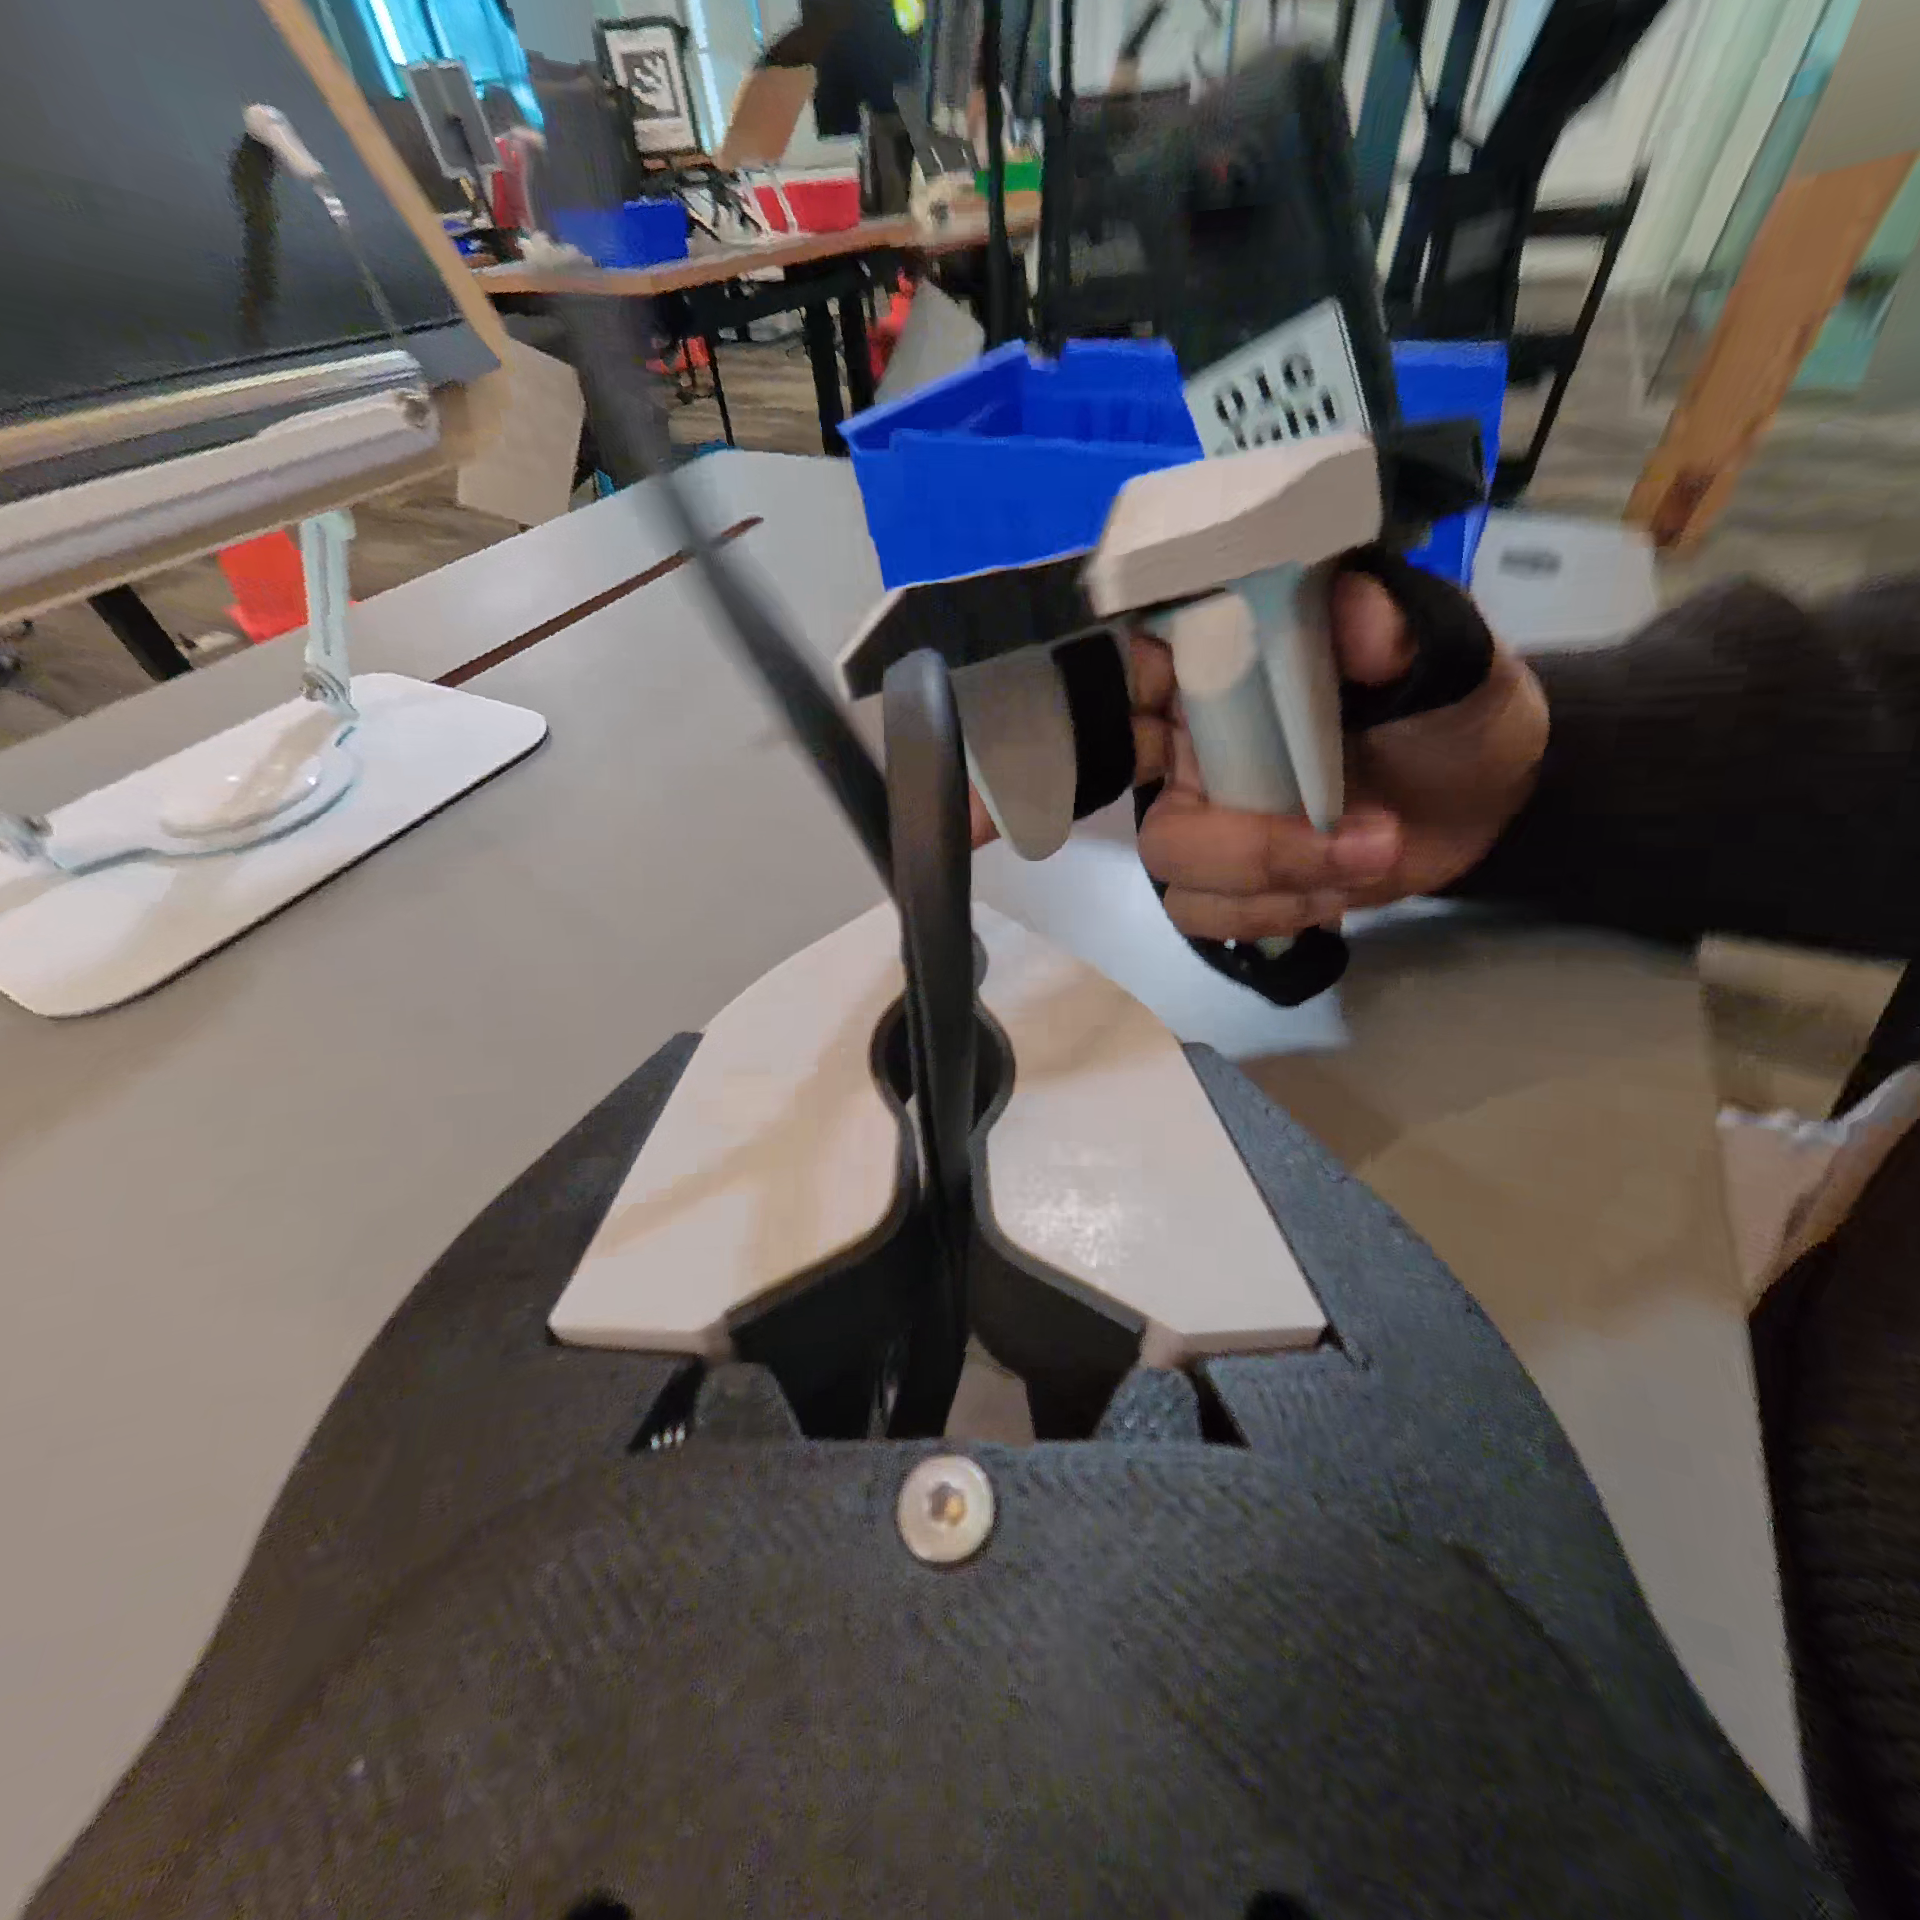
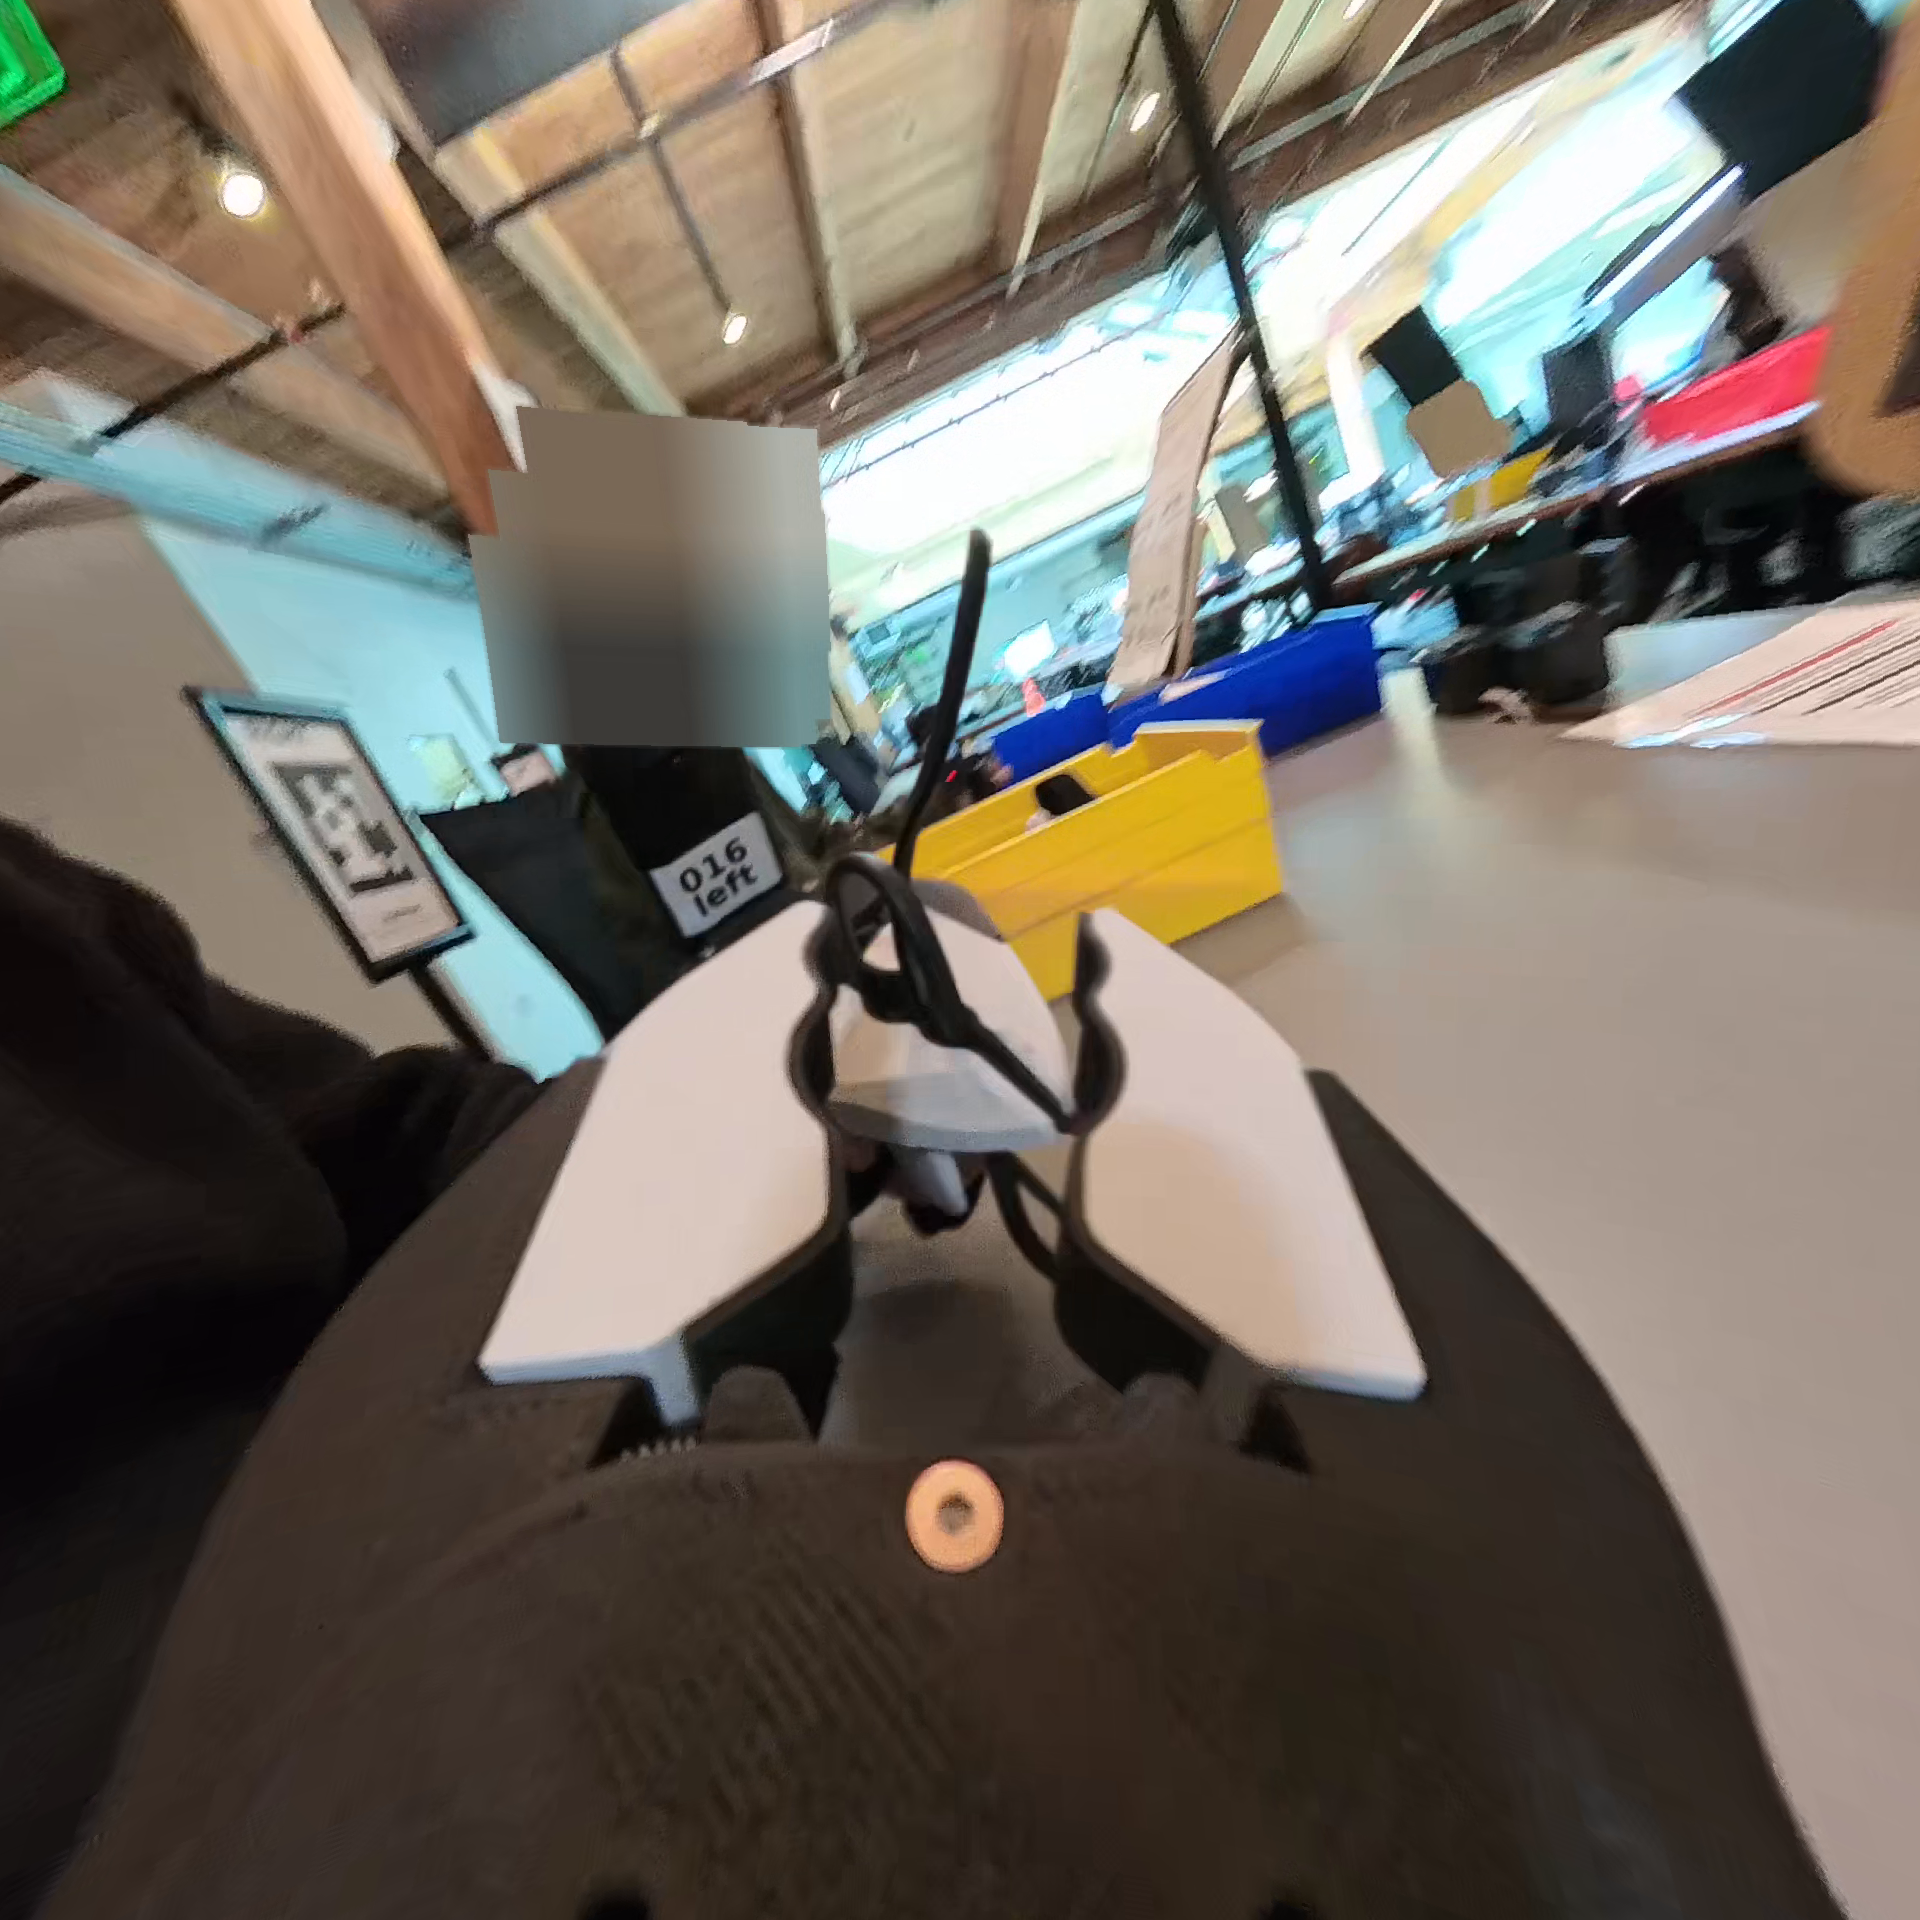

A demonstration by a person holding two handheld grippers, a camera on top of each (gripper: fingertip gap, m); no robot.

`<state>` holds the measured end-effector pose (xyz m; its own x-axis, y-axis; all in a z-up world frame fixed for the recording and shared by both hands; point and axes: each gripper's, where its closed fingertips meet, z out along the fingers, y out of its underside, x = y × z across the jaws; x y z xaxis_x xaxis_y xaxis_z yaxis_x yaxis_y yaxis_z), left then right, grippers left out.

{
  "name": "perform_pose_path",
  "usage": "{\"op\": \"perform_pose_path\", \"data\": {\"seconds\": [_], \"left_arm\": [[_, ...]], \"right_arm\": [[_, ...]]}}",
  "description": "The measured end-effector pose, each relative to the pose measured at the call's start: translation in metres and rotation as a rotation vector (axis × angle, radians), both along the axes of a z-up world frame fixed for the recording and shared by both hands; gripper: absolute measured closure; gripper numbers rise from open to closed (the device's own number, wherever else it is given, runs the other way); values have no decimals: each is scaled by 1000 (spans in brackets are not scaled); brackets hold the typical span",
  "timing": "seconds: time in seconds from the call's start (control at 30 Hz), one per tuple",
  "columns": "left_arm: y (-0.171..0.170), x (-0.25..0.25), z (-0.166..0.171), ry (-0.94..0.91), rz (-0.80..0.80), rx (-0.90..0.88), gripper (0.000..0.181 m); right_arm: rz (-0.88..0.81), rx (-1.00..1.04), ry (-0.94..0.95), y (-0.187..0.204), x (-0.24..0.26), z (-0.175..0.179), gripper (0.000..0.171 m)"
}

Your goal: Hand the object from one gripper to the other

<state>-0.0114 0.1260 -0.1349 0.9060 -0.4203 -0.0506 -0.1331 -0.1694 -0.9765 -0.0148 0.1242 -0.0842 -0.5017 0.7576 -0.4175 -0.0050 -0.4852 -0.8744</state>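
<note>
left tool (image 1: pixel 940 1091) clamps black cable (image 1: pixel 930 935) | cable's top blurred

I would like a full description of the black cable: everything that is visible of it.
The black cable is thin, smooth and rubbery-looking, bent into a narrow loop. The left gripper is shut on it, with both strands running up between its pale jaws. The top of the loop reaches the right gripper, whose jaws stand open around it in the right wrist view, without pinching it. A loose end rises away at a slant. It hangs above the grey table without touching it.
</note>
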Motion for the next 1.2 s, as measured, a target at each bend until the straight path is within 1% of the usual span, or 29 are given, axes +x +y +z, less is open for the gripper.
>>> {"op": "perform_pose_path", "data": {"seconds": [0.03,0.13,0.23,0.3,0.37,0.47,0.57,0.63,0.73,0.77,0.8,0.83,0.87,0.97,1.03,1.2], "left_arm": [[0,-6,6,-71,12,7,180],[0,-27,20,-297,47,18,180],[-2,-45,31,-507,56,46,180],[-5,-52,40,-644,38,74,181],[-7,-52,47,-758,1,83,180],[-9,-47,54,-892,-55,93,180],[-12,-46,64,-1044,-100,114,180],[-12,-48,64,-1110,-88,113,181],[-9,-51,60,-1139,-32,108,181],[-9,-50,59,-1144,-26,109,181],[-8,-48,59,-1148,-24,107,181],[-8,-47,58,-1144,-13,106,181],[-7,-47,57,-1125,2,112,180],[-5,-52,50,-988,77,107,181],[-4,-53,47,-911,96,101,180],[-5,-54,48,-837,100,109,179]], "right_arm": [[-41,-17,18,8,0,3,120],[-136,-5,11,25,-1,1,108],[-217,116,-70,27,-11,-16,98],[-232,254,-137,16,-19,-33,89],[-226,389,-164,1,-25,-45,82],[-174,500,-133,-30,-28,-49,79],[-153,662,-168,-46,-31,-64,78],[-161,766,-185,-50,-31,-72,83],[-174,858,-240,-51,-32,-84,91],[-188,871,-260,-49,-33,-86,104],[-202,875,-284,-47,-32,-87,126],[-212,870,-304,-44,-31,-87,153],[-216,856,-310,-41,-30,-86,166],[-177,778,-319,-42,-28,-84,168],[-163,757,-318,-42,-28,-83,169],[-183,734,-310,-36,-27,-78,169]]}}
